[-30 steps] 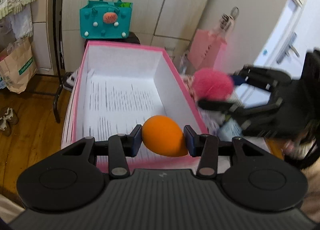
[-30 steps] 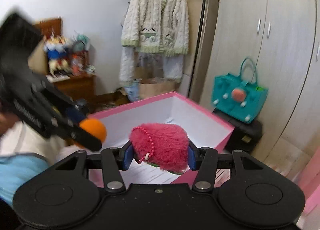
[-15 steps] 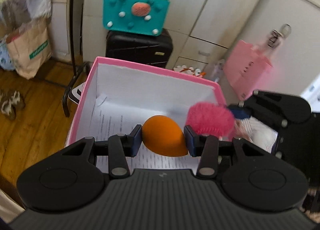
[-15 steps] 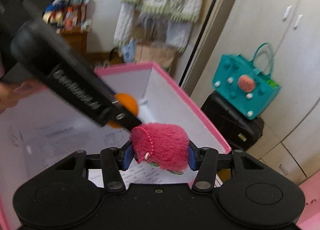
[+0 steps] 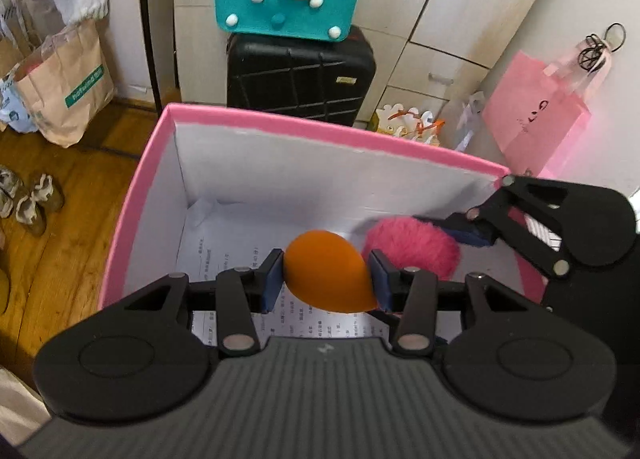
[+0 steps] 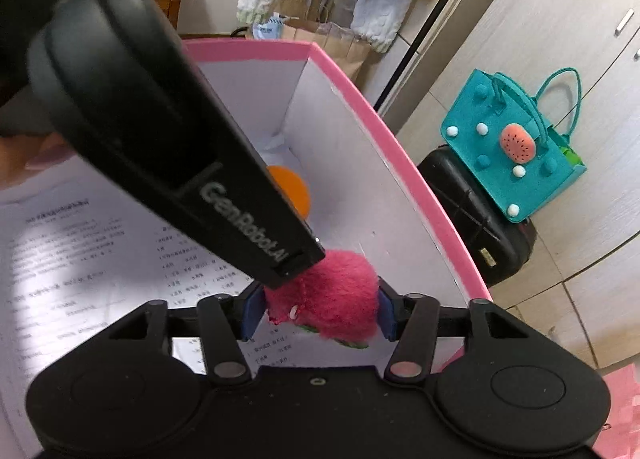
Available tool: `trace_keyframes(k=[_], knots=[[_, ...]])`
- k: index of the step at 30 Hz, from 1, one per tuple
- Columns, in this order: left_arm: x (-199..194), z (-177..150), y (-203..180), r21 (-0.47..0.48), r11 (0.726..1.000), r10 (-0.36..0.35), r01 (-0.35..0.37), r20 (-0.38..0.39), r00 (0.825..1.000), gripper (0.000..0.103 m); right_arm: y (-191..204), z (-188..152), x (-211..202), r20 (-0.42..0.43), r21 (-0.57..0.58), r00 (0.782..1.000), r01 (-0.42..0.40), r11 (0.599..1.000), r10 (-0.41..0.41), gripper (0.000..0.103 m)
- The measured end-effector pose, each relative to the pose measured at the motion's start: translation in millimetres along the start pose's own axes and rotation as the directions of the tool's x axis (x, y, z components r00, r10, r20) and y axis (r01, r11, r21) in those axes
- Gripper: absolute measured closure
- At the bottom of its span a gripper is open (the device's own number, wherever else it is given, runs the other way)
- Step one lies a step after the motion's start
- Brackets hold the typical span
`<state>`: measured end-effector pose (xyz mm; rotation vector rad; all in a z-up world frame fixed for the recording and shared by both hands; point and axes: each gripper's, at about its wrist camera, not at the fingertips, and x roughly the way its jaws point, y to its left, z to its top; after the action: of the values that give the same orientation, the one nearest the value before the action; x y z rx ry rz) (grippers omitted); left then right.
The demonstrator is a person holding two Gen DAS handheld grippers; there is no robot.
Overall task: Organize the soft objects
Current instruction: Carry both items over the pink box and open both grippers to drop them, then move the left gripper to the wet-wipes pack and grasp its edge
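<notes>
Your left gripper (image 5: 326, 279) fingers hold the orange sponge (image 5: 326, 277); right gripper (image 6: 318, 309) fingers are opening around the pink plush (image 6: 326, 305), which may snag on the crossing left gripper above the pink box (image 5: 320, 129).

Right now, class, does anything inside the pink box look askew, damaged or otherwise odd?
Nothing looks damaged or spilled. One small oddity: the printed paper sheets lining the pink box are crumpled up at the far left corner. The orange sponge and pink plush sit between the jaws of the left gripper and right gripper, whose jaws are opening.
</notes>
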<state>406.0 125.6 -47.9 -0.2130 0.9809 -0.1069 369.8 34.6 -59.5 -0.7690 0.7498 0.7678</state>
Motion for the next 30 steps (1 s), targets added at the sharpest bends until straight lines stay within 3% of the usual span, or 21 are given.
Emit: trace_keyframes(k=[5,12,17,22,25,30], knots=[[-5,-1,-1,0.012,1.0,0.018,-0.018,0.026,1.0,0.046,4,-1,-6,0.033,-0.029,0.997,0.067,0.997,-0.066,0.027],[-58,-14,-2,0.09,0.996,-0.025,0.015,0.116,0.993,0.034,-3,-17,-55,0.118,0.149,0.993,-0.005,0.989,-0.013,0.026],[-108,-36,-15,0.232,0.968,0.045,-0.093,0.205,0.978,0.031,-2,-38,-106,0.197,0.308,0.98,-0.083,0.948,0.021,0.026],[-156,-57,-31,0.351,0.927,0.05,-0.135,0.243,0.969,0.022,-9,-51,-141,0.217,0.451,0.975,-0.143,0.881,0.047,0.026],[-178,-71,-44,0.408,0.904,0.031,-0.127,0.233,0.972,0.016,-11,-60,-159,0.247,0.488,0.965,-0.197,0.85,0.082,0.026],[-201,-92,-59,0.448,0.893,-0.033,-0.038,0.149,0.988,0.014,-6,-70,-183,0.26,0.5,0.955,-0.261,0.826,0.144,0.026]])
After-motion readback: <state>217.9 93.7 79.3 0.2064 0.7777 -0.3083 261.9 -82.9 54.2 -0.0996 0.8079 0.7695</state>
